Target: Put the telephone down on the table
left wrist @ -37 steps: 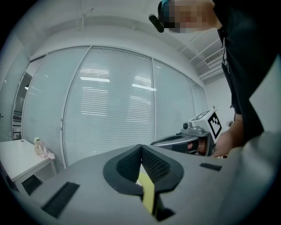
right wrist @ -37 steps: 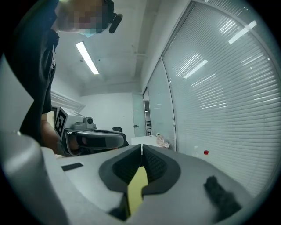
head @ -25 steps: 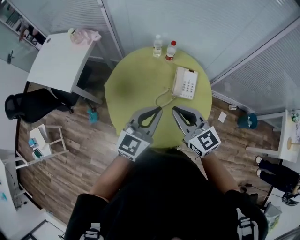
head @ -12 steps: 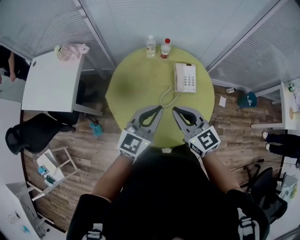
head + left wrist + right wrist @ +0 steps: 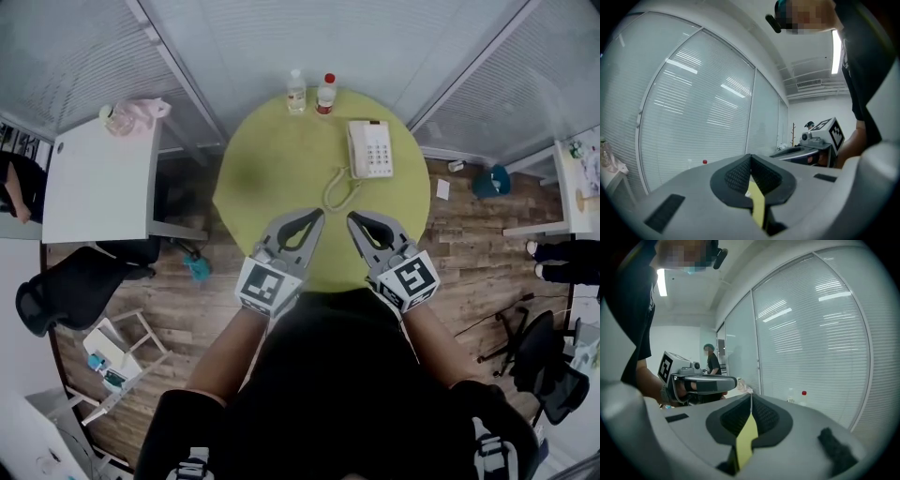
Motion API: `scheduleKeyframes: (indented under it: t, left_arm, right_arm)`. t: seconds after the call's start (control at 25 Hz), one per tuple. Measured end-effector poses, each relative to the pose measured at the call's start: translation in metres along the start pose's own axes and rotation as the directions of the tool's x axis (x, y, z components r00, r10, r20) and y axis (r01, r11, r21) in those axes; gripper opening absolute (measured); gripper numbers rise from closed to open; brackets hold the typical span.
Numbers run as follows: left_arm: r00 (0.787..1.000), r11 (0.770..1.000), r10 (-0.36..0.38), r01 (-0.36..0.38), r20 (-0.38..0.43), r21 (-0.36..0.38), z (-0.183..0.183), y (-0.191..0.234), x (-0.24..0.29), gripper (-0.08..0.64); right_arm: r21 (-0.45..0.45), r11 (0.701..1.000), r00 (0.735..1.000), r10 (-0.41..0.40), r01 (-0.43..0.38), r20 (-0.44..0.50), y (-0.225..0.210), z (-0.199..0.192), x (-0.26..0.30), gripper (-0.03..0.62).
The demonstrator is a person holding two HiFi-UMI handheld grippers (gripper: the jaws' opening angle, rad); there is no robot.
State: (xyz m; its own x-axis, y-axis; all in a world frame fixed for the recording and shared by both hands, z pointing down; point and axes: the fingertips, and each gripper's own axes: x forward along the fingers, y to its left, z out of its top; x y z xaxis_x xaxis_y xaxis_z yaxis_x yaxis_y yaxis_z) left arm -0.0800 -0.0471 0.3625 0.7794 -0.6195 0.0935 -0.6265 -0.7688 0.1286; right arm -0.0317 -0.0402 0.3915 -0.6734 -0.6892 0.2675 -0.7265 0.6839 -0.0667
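Observation:
The white telephone lies on the round yellow-green table at its far right. Its handset rests along the base's left side, and the coiled cord loops toward me. My left gripper and right gripper hover side by side over the table's near edge, well short of the telephone. Both are shut with nothing between the jaws. In the left gripper view the left gripper has its jaws pressed together. The right gripper looks the same in its own view.
Two small bottles stand at the table's far edge by the glass wall. A white desk and black chair are at the left. Another black chair is at the right. A person stands in the background.
The head view has swung, so the table and telephone sit slightly higher and more squarely in the frame. Both grippers stay shut in the same place.

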Motion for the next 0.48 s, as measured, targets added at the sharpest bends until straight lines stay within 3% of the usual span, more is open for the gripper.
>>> scheduleKeyframes:
  t: [0.48]
  left_arm:
    - [1.000, 1.000, 0.006, -0.006, -0.016, -0.029, -0.011, 0.018, 0.027, 0.014]
  right_arm:
    - [0.040, 0.997, 0.997, -0.071, 0.073, -0.035, -0.037, -0.013, 0.012, 0.020]
